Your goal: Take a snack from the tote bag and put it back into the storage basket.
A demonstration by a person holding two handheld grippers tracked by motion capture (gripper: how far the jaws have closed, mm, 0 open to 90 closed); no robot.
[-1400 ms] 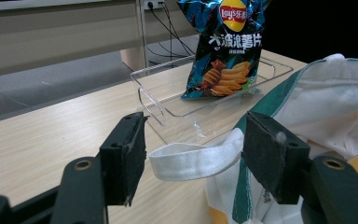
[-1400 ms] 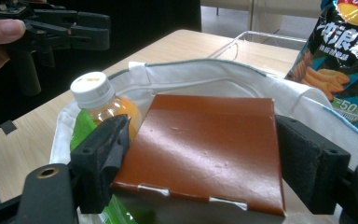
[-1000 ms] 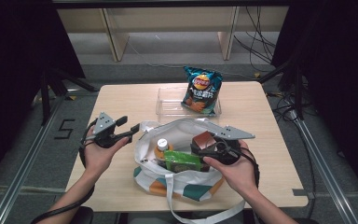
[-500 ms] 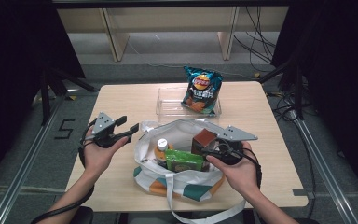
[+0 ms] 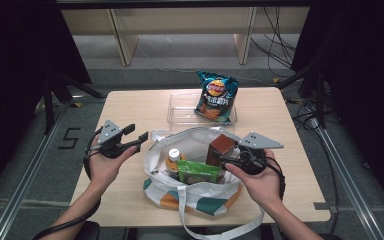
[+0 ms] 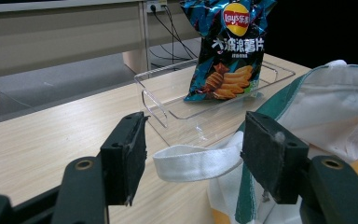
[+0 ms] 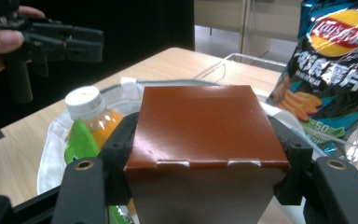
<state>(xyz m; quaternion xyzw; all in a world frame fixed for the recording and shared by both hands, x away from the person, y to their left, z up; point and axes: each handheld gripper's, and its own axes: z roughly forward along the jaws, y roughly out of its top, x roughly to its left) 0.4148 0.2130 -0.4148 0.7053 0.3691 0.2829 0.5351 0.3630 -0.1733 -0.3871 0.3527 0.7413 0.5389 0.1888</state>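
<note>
A white tote bag with green and orange panels lies open at the table's near middle. In it stand an orange drink bottle and a green packet. My right gripper is shut on a brown box above the bag's right side; the box sits between the jaws, with the bottle to its left. My left gripper is open just left of the bag's rim. In the left gripper view the bag's white handle strap lies between the open jaws without touching them.
A blue crisps bag leans upright in a clear plastic tray at the table's far middle, just behind the tote. Bare tabletop extends to the right, and there is more on the far left. Shelving and cables are beyond the table.
My right gripper has shifted the brown box slightly up and away from me over the bag. The left gripper has hardly moved.
</note>
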